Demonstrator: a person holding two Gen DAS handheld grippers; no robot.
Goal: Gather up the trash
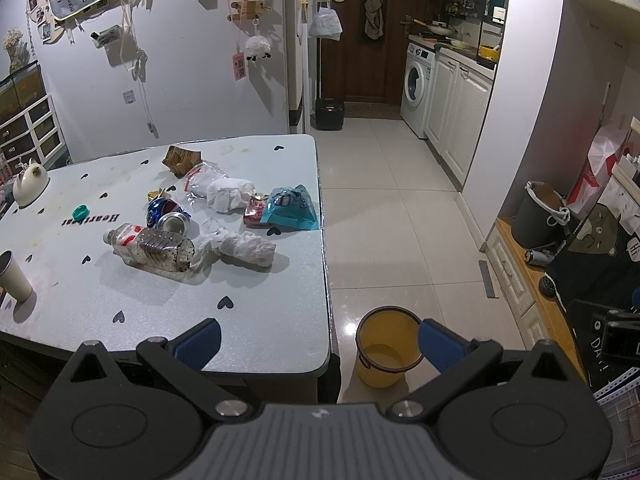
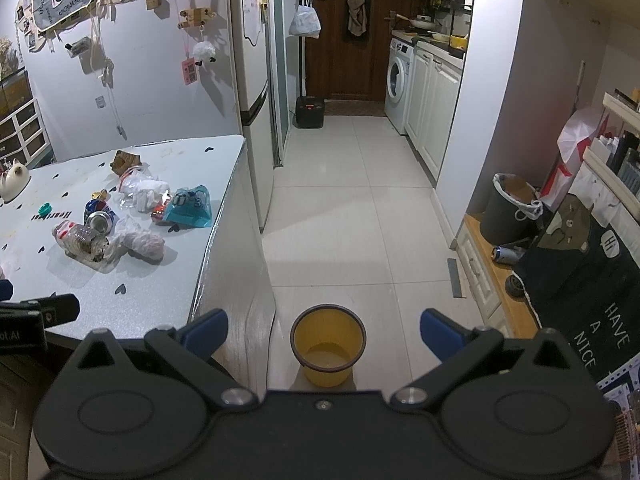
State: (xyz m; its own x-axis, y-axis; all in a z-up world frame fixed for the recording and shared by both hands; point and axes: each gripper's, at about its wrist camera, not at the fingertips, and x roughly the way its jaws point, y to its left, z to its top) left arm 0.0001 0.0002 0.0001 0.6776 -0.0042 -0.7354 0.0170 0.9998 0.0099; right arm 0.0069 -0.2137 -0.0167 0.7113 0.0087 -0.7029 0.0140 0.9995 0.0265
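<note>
Trash lies on the white table (image 1: 240, 320): a clear plastic bottle (image 1: 150, 249), a crushed blue can (image 1: 168, 214), crumpled white tissue (image 1: 240, 246), a teal packet (image 1: 292, 208), a red wrapper (image 1: 255, 216), a clear zip bag (image 1: 208, 180) and a teal cap (image 1: 80, 212). An empty yellow bin (image 1: 386, 346) stands on the floor by the table's near corner; it also shows in the right wrist view (image 2: 328, 344). My left gripper (image 1: 320, 340) is open and empty above the table's near edge. My right gripper (image 2: 324, 332) is open and empty above the bin.
A paper cup (image 1: 12, 278) and a white teapot (image 1: 28, 184) stand at the table's left. A wooden holder (image 1: 182, 158) sits behind the trash. A grey bin (image 1: 540, 212) and a dark mat (image 2: 592, 280) are at the right; tiled floor (image 2: 340, 220) runs toward the kitchen.
</note>
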